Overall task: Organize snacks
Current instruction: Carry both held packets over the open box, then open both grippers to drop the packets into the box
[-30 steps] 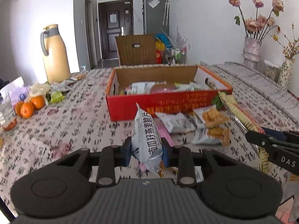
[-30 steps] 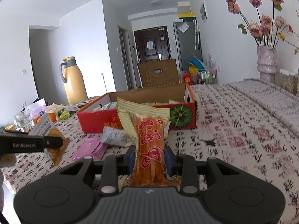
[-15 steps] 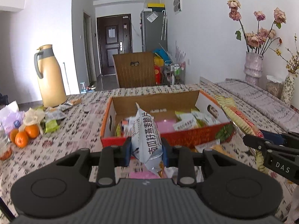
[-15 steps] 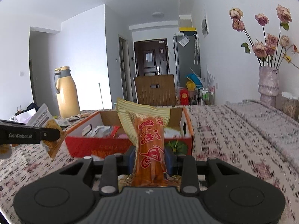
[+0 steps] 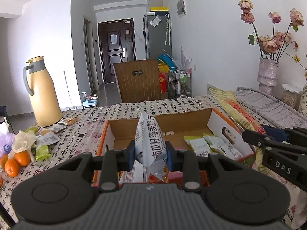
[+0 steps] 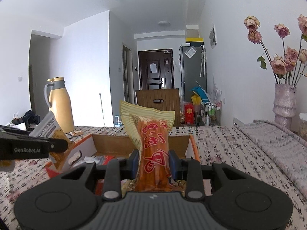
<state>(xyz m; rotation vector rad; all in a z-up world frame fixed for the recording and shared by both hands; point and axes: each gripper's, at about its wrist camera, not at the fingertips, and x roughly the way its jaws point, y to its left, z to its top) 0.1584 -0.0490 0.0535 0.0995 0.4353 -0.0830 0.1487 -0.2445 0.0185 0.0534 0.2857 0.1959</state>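
My left gripper (image 5: 150,154) is shut on a white oat-crisp snack packet (image 5: 148,138), held upright over the near edge of the open orange cardboard box (image 5: 228,123). Several snack packets (image 5: 199,144) lie inside the box. My right gripper (image 6: 153,160) is shut on a long yellow and orange snack packet (image 6: 154,140), held upright just in front of the same box (image 6: 84,147). In the left wrist view the right gripper (image 5: 276,147) shows at the right with its packet (image 5: 236,113) slanting over the box's right wall. The left gripper's finger (image 6: 32,147) and white packet (image 6: 49,127) show at the left of the right wrist view.
A tan thermos jug (image 5: 43,94) stands at the back left of the patterned tablecloth (image 5: 88,118), with loose packets (image 5: 48,137) and oranges (image 5: 16,162) nearby. A vase of dried roses (image 5: 267,72) stands at the back right. A wooden chair back (image 5: 138,80) rises behind the table.
Both grippers have moved forward and up with their packets, from in front of the box to over its near edge. The loose packets in front of the box have dropped out of view.
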